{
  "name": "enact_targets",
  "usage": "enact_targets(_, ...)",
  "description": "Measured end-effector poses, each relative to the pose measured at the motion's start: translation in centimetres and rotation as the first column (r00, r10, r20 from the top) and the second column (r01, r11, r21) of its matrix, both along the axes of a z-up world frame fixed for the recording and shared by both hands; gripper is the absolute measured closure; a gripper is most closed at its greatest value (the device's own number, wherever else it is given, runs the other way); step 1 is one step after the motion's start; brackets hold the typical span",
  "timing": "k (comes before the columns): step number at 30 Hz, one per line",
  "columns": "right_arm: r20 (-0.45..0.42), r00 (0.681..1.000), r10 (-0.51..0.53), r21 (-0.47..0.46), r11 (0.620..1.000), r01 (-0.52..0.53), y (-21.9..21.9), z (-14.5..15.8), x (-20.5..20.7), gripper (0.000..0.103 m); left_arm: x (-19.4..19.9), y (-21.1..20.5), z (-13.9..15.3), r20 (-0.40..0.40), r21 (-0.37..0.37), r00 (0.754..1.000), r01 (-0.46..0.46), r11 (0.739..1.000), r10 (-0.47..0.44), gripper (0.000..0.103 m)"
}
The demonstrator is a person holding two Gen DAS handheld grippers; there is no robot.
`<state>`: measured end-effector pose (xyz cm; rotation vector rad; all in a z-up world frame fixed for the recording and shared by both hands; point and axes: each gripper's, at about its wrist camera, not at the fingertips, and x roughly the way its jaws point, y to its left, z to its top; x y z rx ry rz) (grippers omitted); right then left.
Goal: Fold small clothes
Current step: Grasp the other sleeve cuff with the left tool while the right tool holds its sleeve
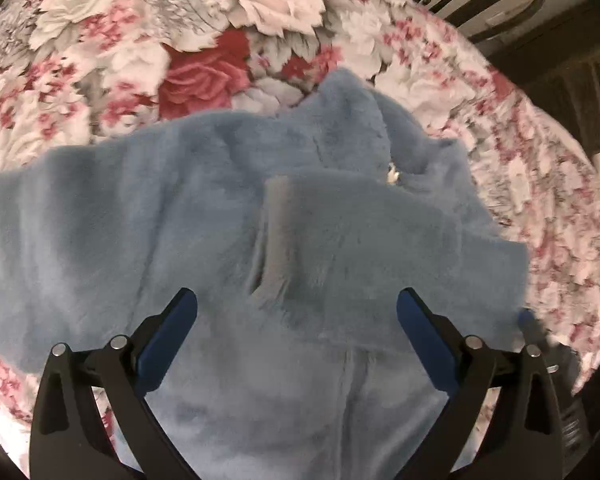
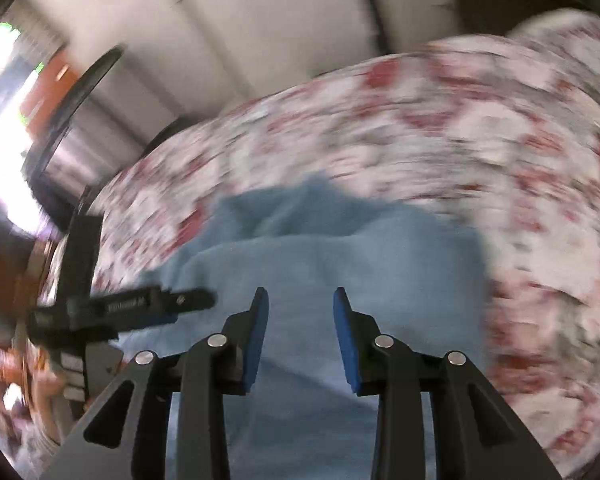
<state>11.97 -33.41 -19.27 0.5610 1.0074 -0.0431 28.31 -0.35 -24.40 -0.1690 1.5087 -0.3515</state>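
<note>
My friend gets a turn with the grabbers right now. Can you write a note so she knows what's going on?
Left gripper: open, holding nothing, above the blue fleece garment.
Right gripper: open, holding nothing; its view is blurred.
The garment lies on the flowery bedspread, with a sleeve laid across its middle.
Done: one sleeve looks folded in.
Left: probably the remaining folds, then tidy it.

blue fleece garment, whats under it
The blue fleece garment lies on a floral bedspread, which shows all around its edges. Whether anything else sits beneath the fleece cannot be seen, since the fabric covers that area.
</note>
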Motion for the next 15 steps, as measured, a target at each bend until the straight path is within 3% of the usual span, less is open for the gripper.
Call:
enact_targets(2, -0.006, 0.998, -0.070, 0.003, 0.998, 0.070, -3.1, -0.1, -1.0, 0.069, -0.8, -0.3, -1.1, -0.035, -0.046, 0.999, -0.006, 0.999, 0.004, 0.036)
enact_targets(5, -0.003, 0.985, -0.175, 0.011, 0.984, 0.175, -6.1, -0.3, -1.7, 0.070, -2.8, -1.7, -1.6, 0.022, 0.017, 1.000, 0.007, 1.000, -0.008, 0.066)
enact_targets(6, 0.002, 0.978, -0.208, 0.022, 0.978, 0.208, -7.1, -0.3, -1.8, 0.070, -3.0, -1.3, -1.0, 0.038, -0.019, 0.999, 0.005, 1.000, -0.004, 0.092)
enact_targets(9, 0.020, 0.964, -0.264, 0.046, 0.964, 0.263, -8.8, 0.1, -2.1, 0.070, -3.7, 0.4, 0.7, 0.055, -0.080, 0.998, -0.019, 0.997, 0.023, 0.094)
enact_targets(12, 0.017, 0.961, -0.278, 0.042, 0.960, 0.277, -8.6, 0.5, -1.5, 0.070, -5.0, 2.5, 2.1, 0.087, -0.061, 0.995, -0.042, 0.997, 0.048, 0.094)
enact_targets(15, -0.013, 0.961, -0.278, 0.034, 0.960, 0.278, -7.8, -0.1, -0.8, 0.069, -5.6, 4.3, 1.5, 0.067, -0.035, 0.995, -0.067, 0.997, 0.069, 0.093)
